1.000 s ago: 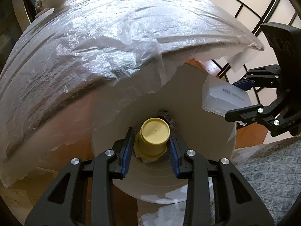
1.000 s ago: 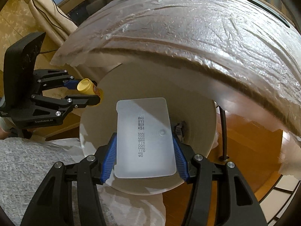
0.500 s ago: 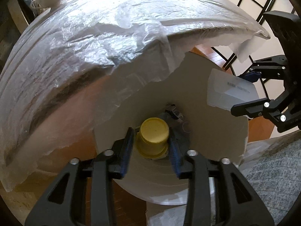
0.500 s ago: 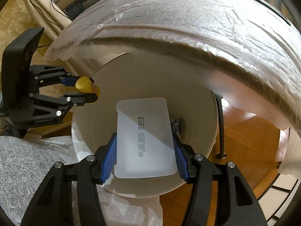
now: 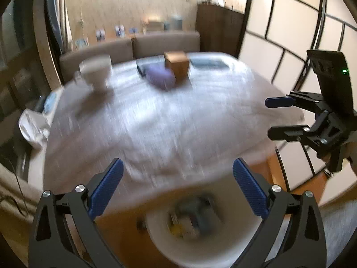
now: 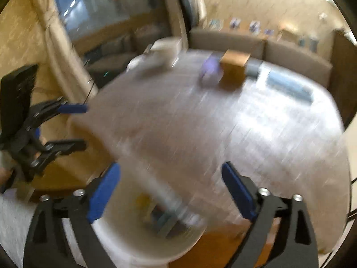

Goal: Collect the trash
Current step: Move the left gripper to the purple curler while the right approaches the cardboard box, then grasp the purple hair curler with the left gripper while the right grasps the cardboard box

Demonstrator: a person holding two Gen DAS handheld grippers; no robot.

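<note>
Heavy motion blur being shown in both wrist views, under warm indoor light.

The plastic-covered table (image 5: 169, 120) is being smeared into streaks, with pale glare patches being thrown across its sheet in both views. The white bin (image 5: 198, 241) and its contents are being reduced to soft blobs. The gripper fingers (image 5: 107, 187) are being rendered sharp. Straight wall lines are being bent by fisheye distortion, and corners are being vignetted black. Daylight is being admitted through the window (image 6: 100, 6).

Probably a home living room, though blurred: a sofa (image 5: 133, 47), a tied curtain (image 6: 53, 44) and a plastic-covered table (image 5: 156, 116).
</note>
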